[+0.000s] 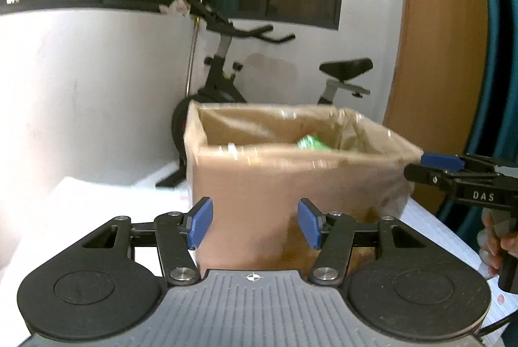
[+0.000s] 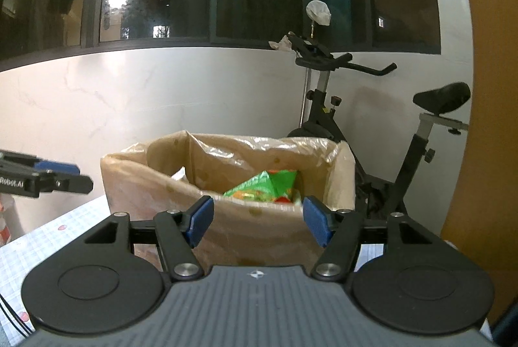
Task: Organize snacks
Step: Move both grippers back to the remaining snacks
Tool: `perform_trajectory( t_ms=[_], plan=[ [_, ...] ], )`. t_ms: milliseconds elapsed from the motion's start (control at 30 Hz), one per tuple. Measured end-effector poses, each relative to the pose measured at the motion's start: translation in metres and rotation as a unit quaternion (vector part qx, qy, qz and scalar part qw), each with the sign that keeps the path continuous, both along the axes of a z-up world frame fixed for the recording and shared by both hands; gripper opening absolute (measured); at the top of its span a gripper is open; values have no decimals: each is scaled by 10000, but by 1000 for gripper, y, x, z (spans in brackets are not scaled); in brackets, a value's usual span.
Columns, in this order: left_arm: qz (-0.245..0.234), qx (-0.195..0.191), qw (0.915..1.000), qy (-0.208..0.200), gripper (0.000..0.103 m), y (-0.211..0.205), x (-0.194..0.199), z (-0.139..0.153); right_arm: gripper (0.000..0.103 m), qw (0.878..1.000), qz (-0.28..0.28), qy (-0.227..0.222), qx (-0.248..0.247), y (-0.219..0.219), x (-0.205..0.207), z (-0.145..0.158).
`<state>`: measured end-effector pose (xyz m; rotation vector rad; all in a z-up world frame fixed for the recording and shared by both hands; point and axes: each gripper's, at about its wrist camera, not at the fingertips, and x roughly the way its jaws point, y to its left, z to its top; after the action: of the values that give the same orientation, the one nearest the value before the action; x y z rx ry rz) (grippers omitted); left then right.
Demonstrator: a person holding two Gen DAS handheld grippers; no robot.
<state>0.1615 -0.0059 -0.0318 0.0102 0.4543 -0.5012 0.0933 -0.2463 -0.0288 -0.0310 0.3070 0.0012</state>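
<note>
We see the green crinkled snack packet lying inside the brown cardboard box lined with clear plastic film at frame centre, just above and beyond the right gripper, whose blue-padded jaws stand apart with nothing between them. In the left wrist view the left gripper is likewise spread and empty, low before the box's near wall, the packet a green blur past the rim. A black exercise bike stands behind against the white wall.
</note>
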Motion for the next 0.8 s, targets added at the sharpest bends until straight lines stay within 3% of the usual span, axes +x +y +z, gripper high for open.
perform_trajectory(
  t_ms=[467, 800],
  plan=[
    [-214, 481, 9940, 963, 61, -22, 2, -73, 65, 9970, -203, 696, 266, -1, -14, -80],
    [-6, 766, 9897, 1206, 62, -49, 41, -108, 65, 9884, -486, 1283, 657, -8, -17, -132]
  ],
)
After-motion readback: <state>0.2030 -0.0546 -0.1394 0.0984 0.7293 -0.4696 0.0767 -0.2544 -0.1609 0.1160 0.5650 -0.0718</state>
